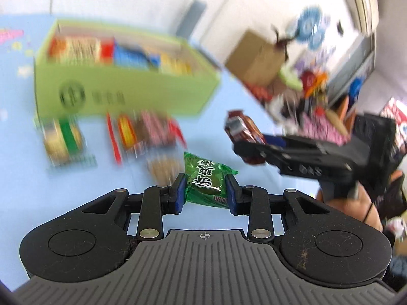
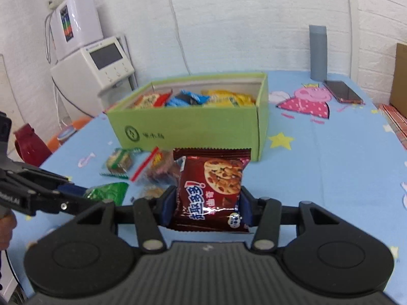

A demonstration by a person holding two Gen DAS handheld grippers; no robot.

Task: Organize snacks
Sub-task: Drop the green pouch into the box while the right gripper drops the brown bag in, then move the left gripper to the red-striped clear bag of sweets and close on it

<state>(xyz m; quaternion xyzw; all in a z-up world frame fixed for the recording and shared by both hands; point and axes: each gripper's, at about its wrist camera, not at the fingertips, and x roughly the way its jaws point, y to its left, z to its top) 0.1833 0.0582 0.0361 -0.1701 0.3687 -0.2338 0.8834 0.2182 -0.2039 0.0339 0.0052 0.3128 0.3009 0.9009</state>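
Gripping a green candy (image 1: 206, 180) in left jaws, cookie packet (image 2: 212, 193) in right; phone (image 2: 342, 91) visible only rightward.

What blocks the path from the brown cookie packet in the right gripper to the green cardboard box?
Nothing visible does. The brown cookie packet, clamped in the right gripper, sits in front of the green cardboard box, whose top is open; loose snacks lie off to the left.
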